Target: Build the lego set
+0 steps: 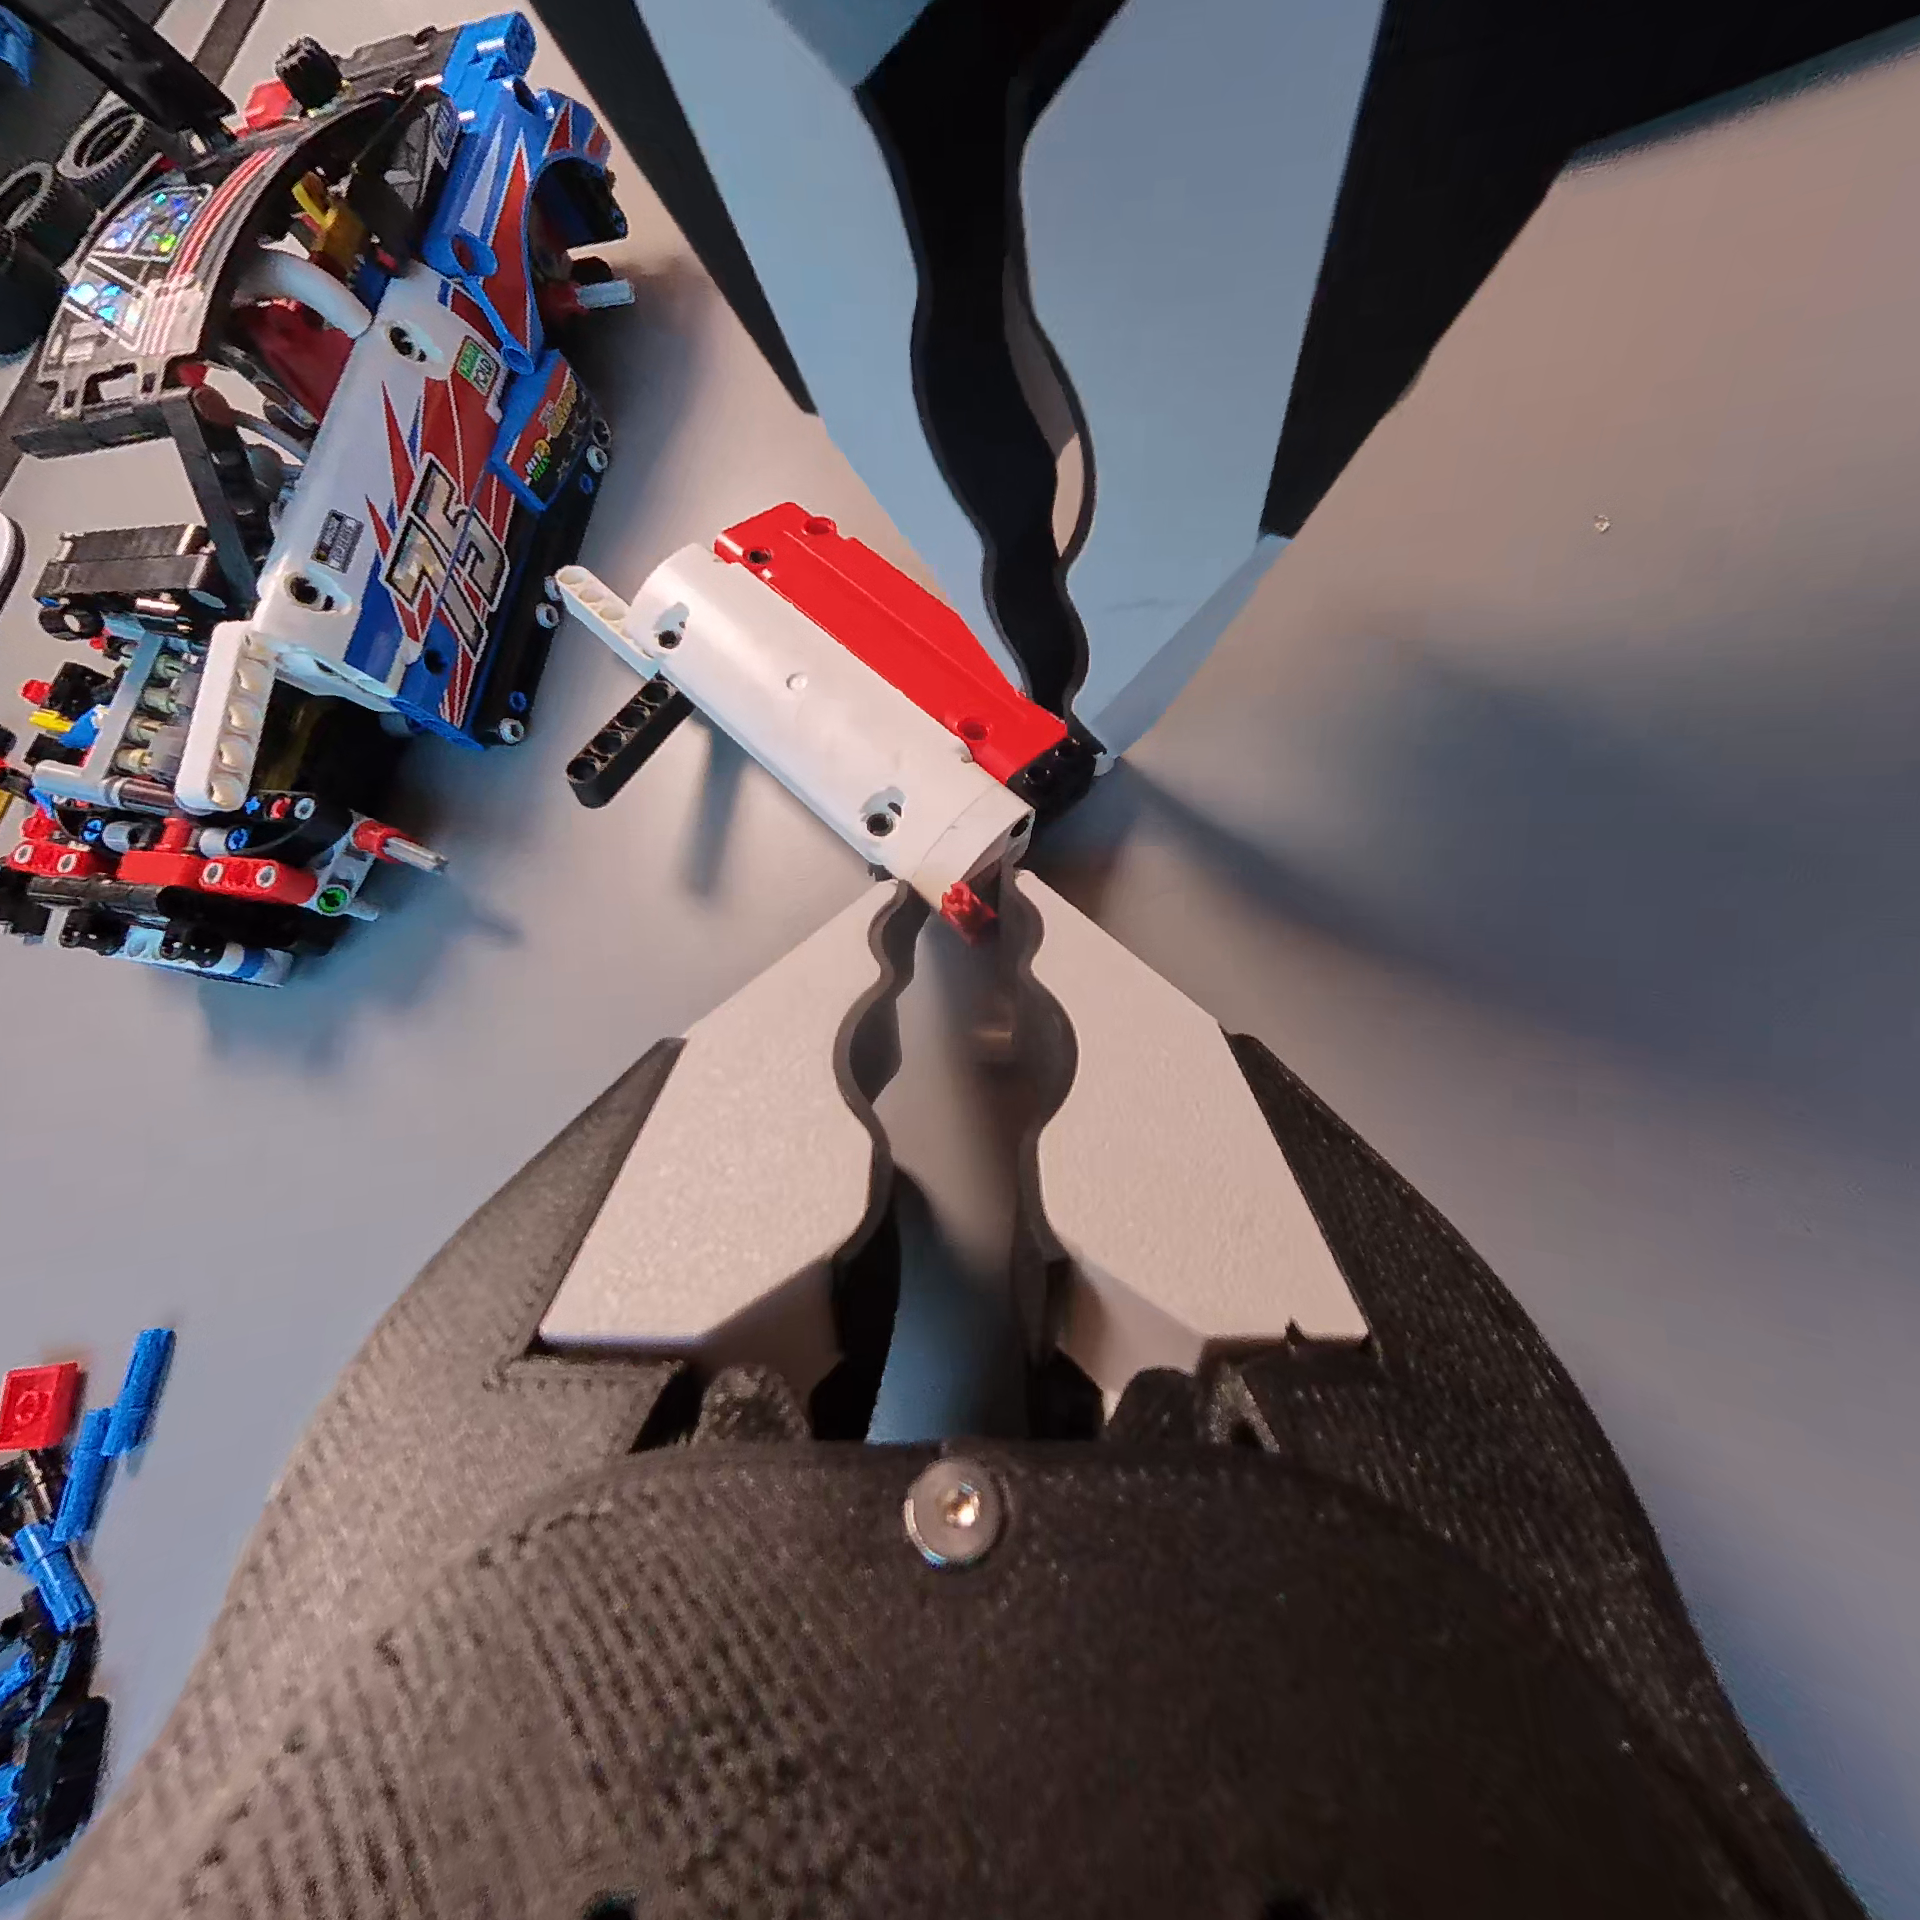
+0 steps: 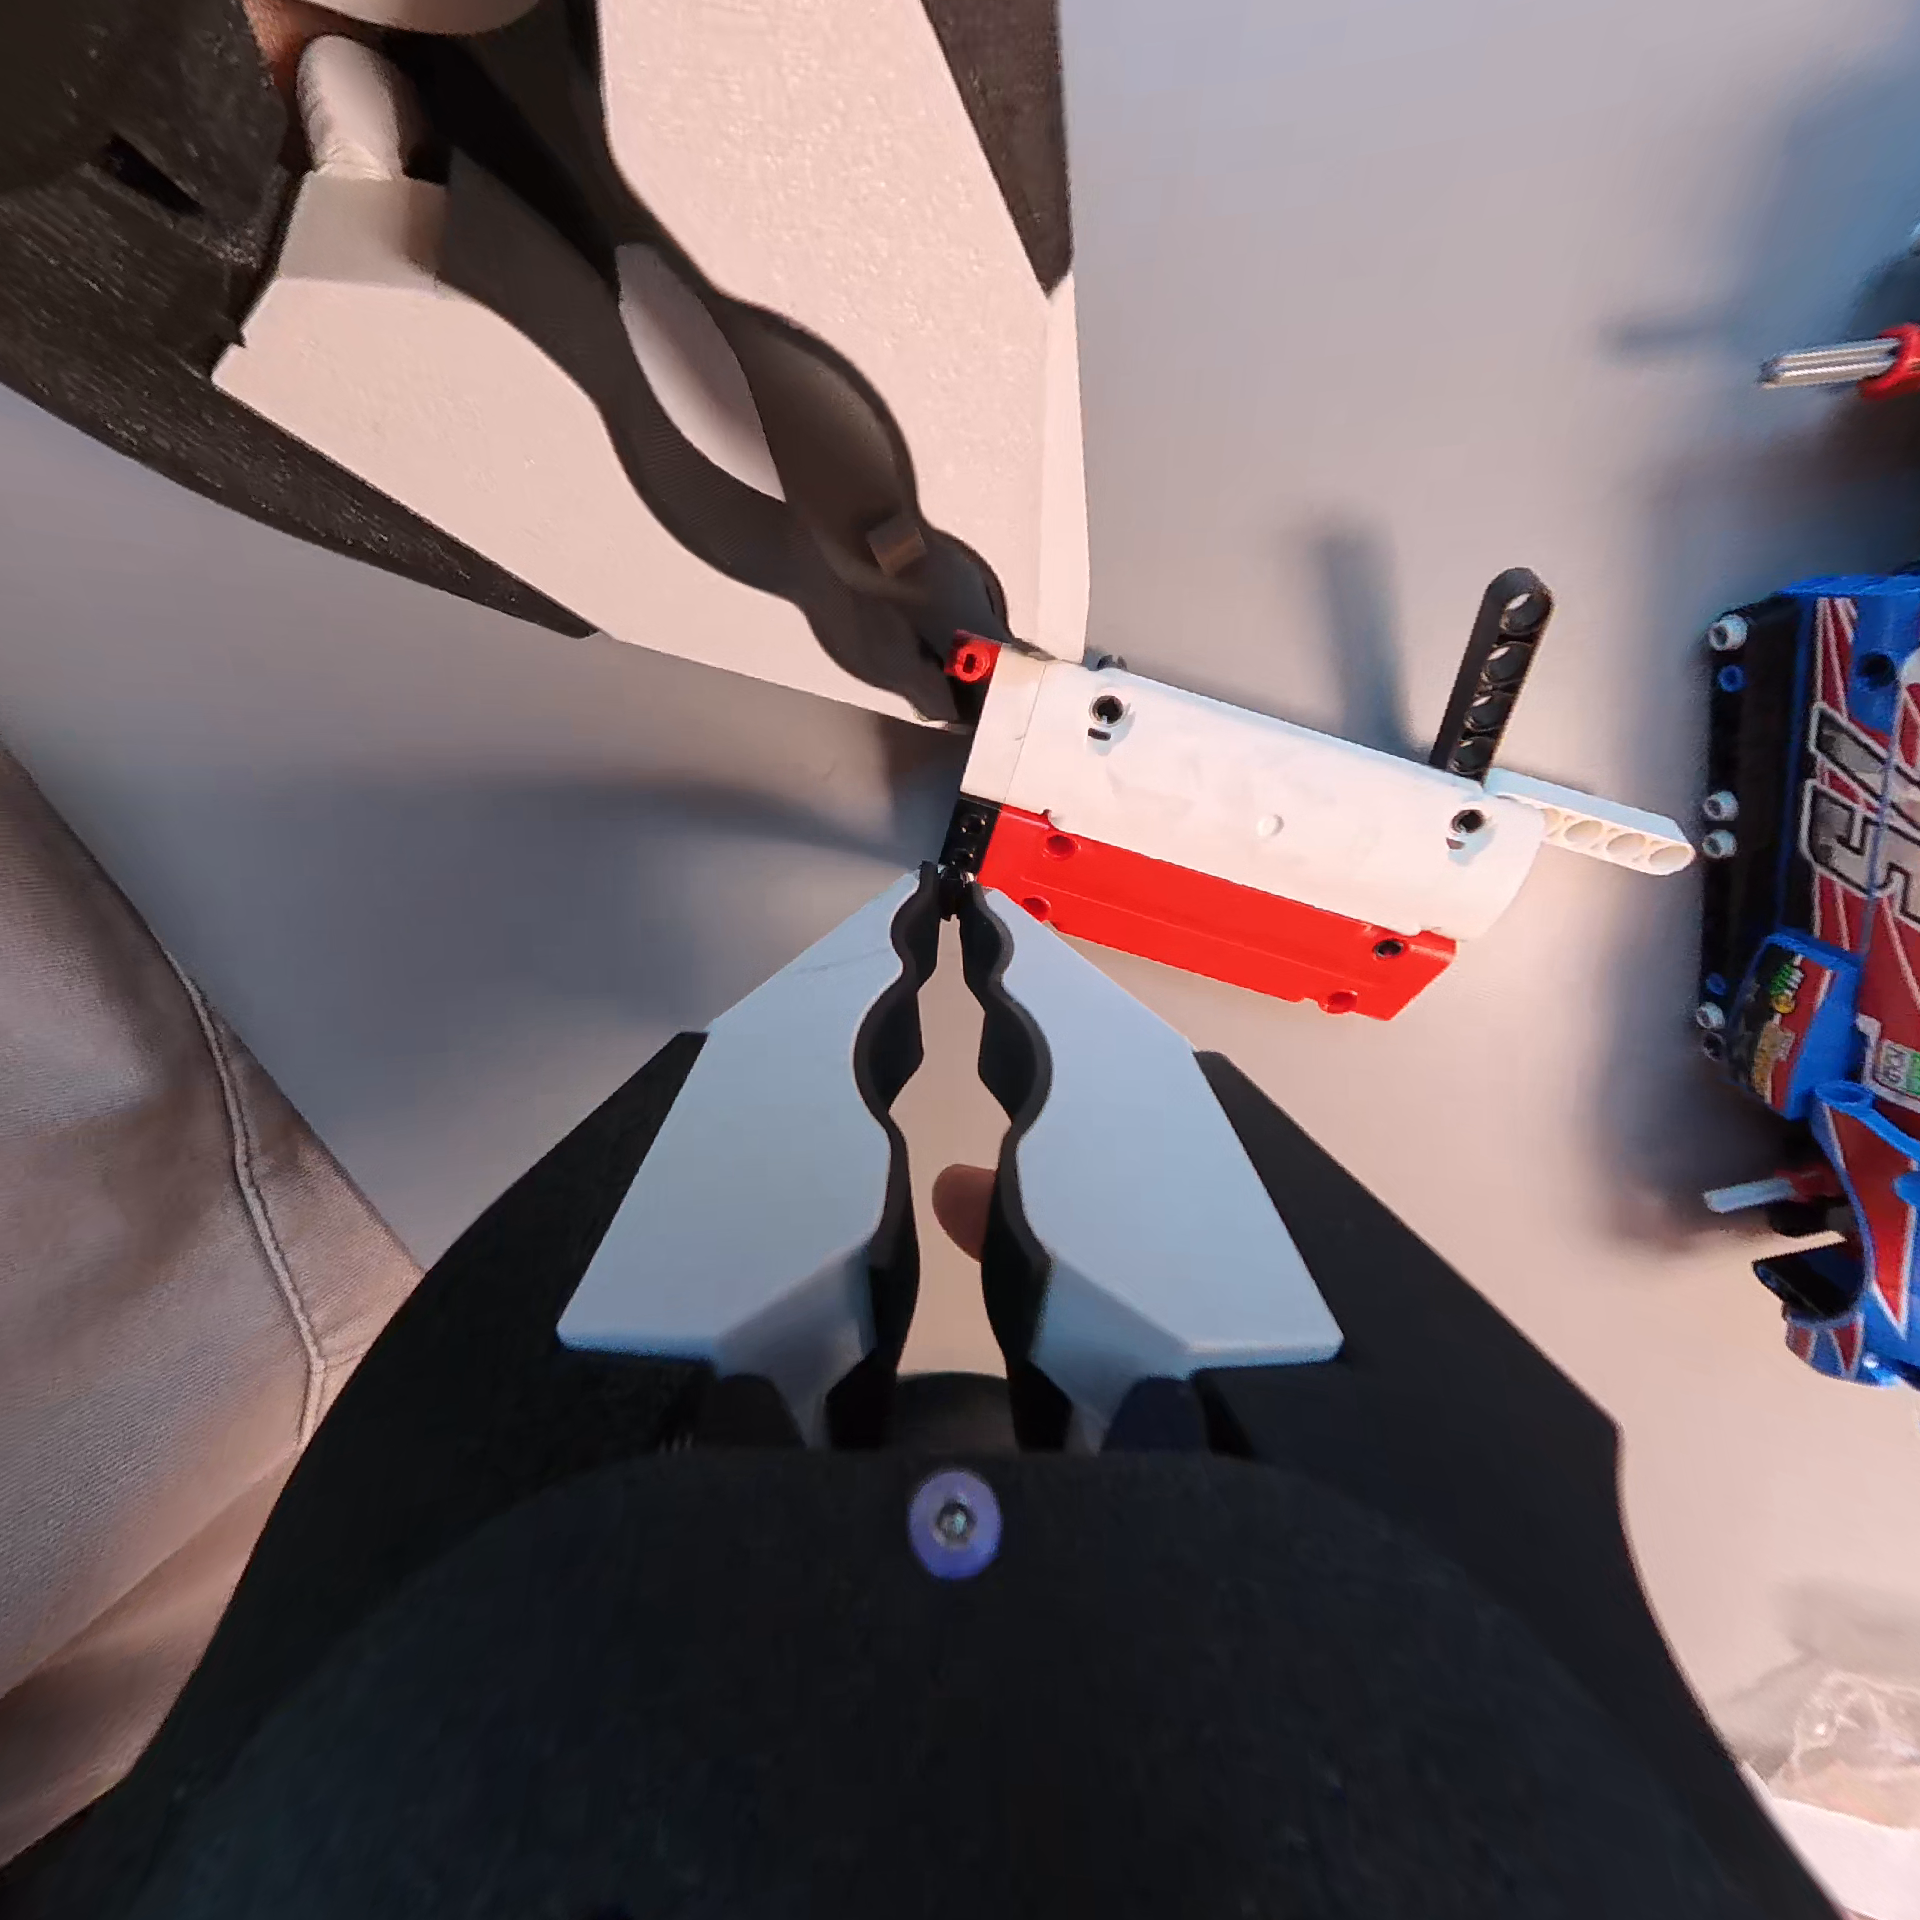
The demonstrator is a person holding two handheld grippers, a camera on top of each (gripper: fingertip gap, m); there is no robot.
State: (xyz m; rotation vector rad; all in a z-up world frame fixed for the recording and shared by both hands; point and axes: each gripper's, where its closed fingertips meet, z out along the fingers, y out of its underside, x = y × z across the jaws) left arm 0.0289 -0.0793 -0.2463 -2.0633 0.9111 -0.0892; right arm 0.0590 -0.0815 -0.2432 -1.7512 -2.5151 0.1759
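A sub-assembly of a white panel (image 1: 831,717) and a red panel (image 1: 883,613), with a white beam and a black beam at its far end, is held over the grey table (image 1: 1558,831). My left gripper (image 1: 961,899) is shut on its near white end, by a small red connector (image 1: 968,912). My right gripper (image 2: 948,888) is shut on the black piece (image 2: 968,842) at the end of the red panel (image 2: 1205,925). Each gripper shows in the other's view, the right (image 1: 1070,727) and the left (image 2: 977,675). The partly built blue, white and red car (image 1: 364,499) stands just beyond the beams.
Loose blue and red pieces (image 1: 94,1455) lie at the lower left of the left wrist view, and black tyres (image 1: 94,156) behind the car. In the right wrist view the car (image 2: 1829,935) is at the right edge, grey fabric (image 2: 156,1299) at the left and clear plastic (image 2: 1849,1745) at the lower right. Left and right tips are no more than a few centimetres apart.
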